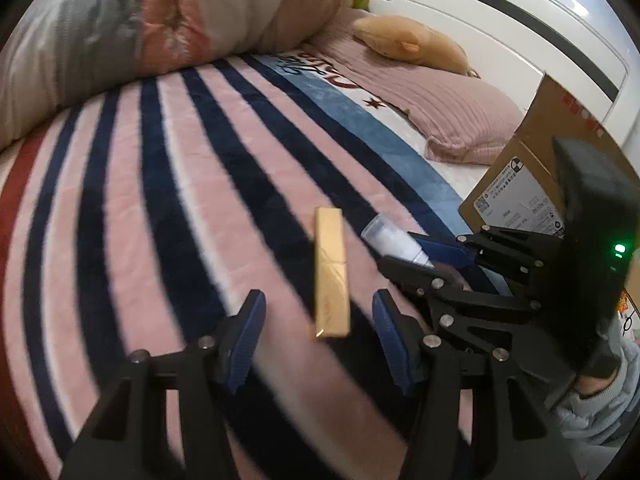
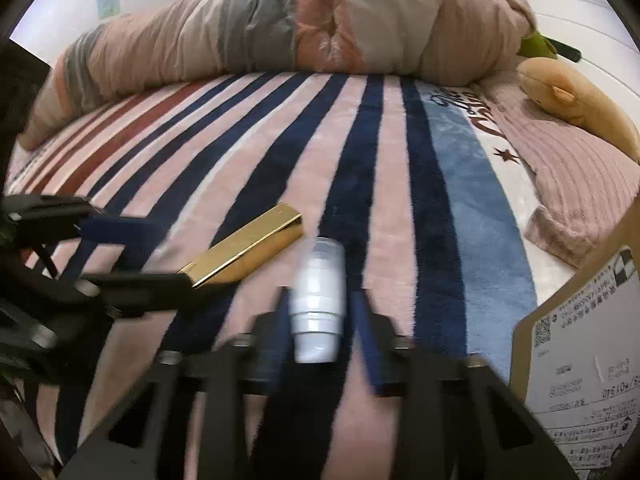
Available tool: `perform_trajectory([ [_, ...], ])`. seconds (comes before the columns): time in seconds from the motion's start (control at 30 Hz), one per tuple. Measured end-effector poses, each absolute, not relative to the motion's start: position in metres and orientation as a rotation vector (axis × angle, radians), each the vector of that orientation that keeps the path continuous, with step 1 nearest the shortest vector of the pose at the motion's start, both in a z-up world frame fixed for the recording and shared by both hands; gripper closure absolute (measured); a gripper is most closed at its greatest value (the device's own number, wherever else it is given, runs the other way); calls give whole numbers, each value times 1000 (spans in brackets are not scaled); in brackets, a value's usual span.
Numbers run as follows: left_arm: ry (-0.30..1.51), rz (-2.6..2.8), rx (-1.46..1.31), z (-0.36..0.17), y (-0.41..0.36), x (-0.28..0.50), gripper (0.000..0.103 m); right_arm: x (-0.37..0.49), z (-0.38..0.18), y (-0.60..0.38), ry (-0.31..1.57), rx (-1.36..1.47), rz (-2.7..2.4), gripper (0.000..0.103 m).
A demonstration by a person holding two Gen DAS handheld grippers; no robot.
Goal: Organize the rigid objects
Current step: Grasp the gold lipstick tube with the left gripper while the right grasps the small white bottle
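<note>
A long gold bar-shaped box (image 1: 330, 272) lies on the striped blanket (image 1: 160, 184). My left gripper (image 1: 318, 326) is open, its blue-padded fingers on either side of the box's near end, not touching it. A small white bottle (image 2: 318, 300) with a clear cap sits between the fingers of my right gripper (image 2: 322, 320), which is closed on its lower part. The bottle (image 1: 394, 246) and the right gripper (image 1: 440, 268) also show in the left wrist view, right of the gold box. The gold box (image 2: 244, 250) and the left gripper (image 2: 116, 256) show at the left of the right wrist view.
A cardboard box (image 1: 532, 160) with a shipping label stands at the right, also seen in the right wrist view (image 2: 580, 360). A rolled duvet (image 2: 280, 28) lies along the far side. A pink pillow (image 1: 432, 104) with a tan plush toy (image 1: 408, 42) is at the back right.
</note>
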State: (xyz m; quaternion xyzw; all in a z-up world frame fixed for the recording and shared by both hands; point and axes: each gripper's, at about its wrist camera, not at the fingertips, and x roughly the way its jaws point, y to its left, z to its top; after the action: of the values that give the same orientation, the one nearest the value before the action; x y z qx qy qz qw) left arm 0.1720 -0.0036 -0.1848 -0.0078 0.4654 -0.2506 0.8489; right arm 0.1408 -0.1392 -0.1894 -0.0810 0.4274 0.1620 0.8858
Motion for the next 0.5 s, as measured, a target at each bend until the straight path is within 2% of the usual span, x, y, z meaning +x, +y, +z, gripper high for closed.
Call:
perform_trajectory([
  [0.07, 987, -542, -16, -191, -13, 178, 64, 138, -187, -144, 877, -164, 294, 83],
  [0.13, 975, -510, 12, -195, -22, 183, 87, 139, -185, -151, 890, -133, 276, 83],
  [0.5, 958, -430, 35, -187, -11, 170, 88, 127, -160, -146, 853, -150, 298, 83],
])
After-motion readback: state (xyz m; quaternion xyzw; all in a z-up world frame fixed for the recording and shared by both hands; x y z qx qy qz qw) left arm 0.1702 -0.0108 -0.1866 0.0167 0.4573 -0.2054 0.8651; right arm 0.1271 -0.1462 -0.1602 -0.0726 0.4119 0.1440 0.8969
